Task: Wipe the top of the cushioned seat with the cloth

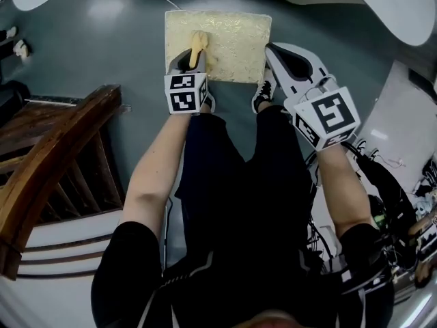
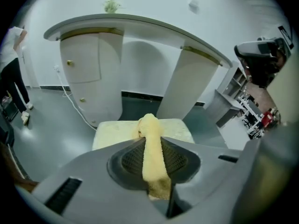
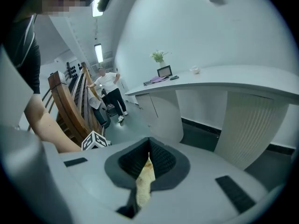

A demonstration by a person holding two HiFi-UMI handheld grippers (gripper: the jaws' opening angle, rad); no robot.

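Observation:
The cushioned seat (image 1: pixel 232 36) is a pale yellow square on the grey floor, straight ahead of my feet. My left gripper (image 1: pixel 194 55) hangs over its near left part, shut on a yellow cloth (image 1: pixel 198 43) that sticks out past the jaw tips onto the seat top. In the left gripper view the cloth (image 2: pixel 154 157) runs as a rolled strip between the jaws of the left gripper (image 2: pixel 149 133), with the seat (image 2: pixel 112 132) just beyond. My right gripper (image 1: pixel 285 59) is at the seat's right edge, shut; in the right gripper view the right gripper (image 3: pixel 149 143) shows only a pale yellow sliver low in its gap.
A wooden stair railing (image 1: pixel 54 156) stands at the left. A curved white counter (image 1: pixel 382 5) lies beyond the seat, with a cable (image 2: pixel 70 101) on the floor near it. White panels (image 1: pixel 406 128) and wiring lie at the right. A person (image 2: pixel 14 73) stands far left.

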